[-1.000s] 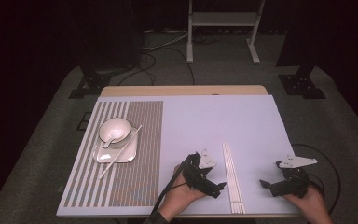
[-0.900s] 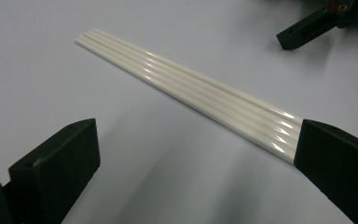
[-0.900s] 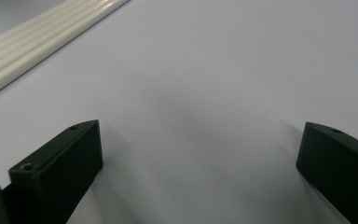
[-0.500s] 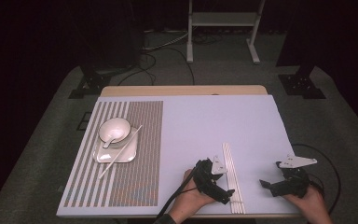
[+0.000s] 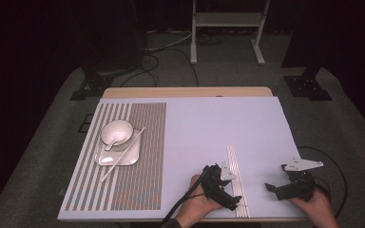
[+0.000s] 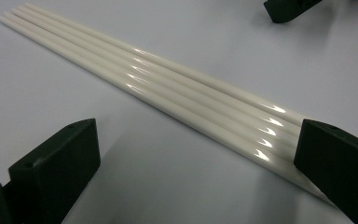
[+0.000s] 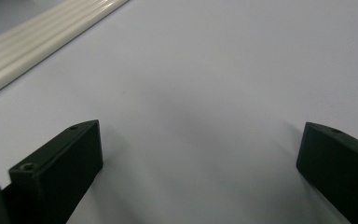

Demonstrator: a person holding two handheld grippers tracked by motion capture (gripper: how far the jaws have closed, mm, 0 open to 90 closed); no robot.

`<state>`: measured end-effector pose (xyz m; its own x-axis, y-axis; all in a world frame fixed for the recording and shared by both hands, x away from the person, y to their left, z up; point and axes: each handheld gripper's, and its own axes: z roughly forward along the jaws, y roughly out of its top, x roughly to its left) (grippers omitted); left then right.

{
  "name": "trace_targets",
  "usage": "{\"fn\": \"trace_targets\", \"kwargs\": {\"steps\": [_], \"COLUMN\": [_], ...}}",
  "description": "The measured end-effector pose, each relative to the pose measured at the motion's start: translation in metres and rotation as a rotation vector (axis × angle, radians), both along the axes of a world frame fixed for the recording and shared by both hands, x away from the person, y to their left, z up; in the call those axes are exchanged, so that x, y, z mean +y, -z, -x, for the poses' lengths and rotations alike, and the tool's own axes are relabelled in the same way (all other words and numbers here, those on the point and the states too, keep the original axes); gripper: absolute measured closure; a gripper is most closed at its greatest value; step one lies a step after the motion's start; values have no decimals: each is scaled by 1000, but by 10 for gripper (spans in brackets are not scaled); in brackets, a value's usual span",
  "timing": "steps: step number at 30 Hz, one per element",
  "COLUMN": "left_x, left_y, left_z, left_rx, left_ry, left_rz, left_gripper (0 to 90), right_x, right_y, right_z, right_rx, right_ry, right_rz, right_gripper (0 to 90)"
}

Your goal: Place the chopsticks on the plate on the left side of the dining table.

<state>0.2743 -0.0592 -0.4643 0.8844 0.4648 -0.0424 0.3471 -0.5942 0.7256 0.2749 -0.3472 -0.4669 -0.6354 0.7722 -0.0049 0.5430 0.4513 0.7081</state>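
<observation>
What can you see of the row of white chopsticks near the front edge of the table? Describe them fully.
The chopsticks are four slim, glossy, cream-white rods, smooth like ceramic or plastic. They lie flat, side by side and parallel, touching along their lengths, on the pale lilac table cover. The row runs from near the table's front edge away from the person. The left gripper sits at their near end with jaws wide open; one jaw overlaps the near ends, but whether it touches them is unclear. Nothing grips them.

Recording studio or lab — black curtains point(image 5: 38, 42), floor cables point(image 5: 164, 52), a metal stand point(image 5: 225, 21) behind a covered table point(image 5: 209, 118).
</observation>
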Motion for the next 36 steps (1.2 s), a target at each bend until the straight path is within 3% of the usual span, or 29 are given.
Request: {"fn": "trace_targets", "kwargs": {"steps": [36], "left_x": [18], "left_y": [-1], "left_z": [5], "left_rx": [-9], "left_ry": [-22], "left_rz": [-21], "left_gripper": [0], "right_x": [0], "right_y": [0], "right_z": [0], "right_rx": [-1], "right_ry": [0], "right_rz": [0], "right_gripper": [0]}}
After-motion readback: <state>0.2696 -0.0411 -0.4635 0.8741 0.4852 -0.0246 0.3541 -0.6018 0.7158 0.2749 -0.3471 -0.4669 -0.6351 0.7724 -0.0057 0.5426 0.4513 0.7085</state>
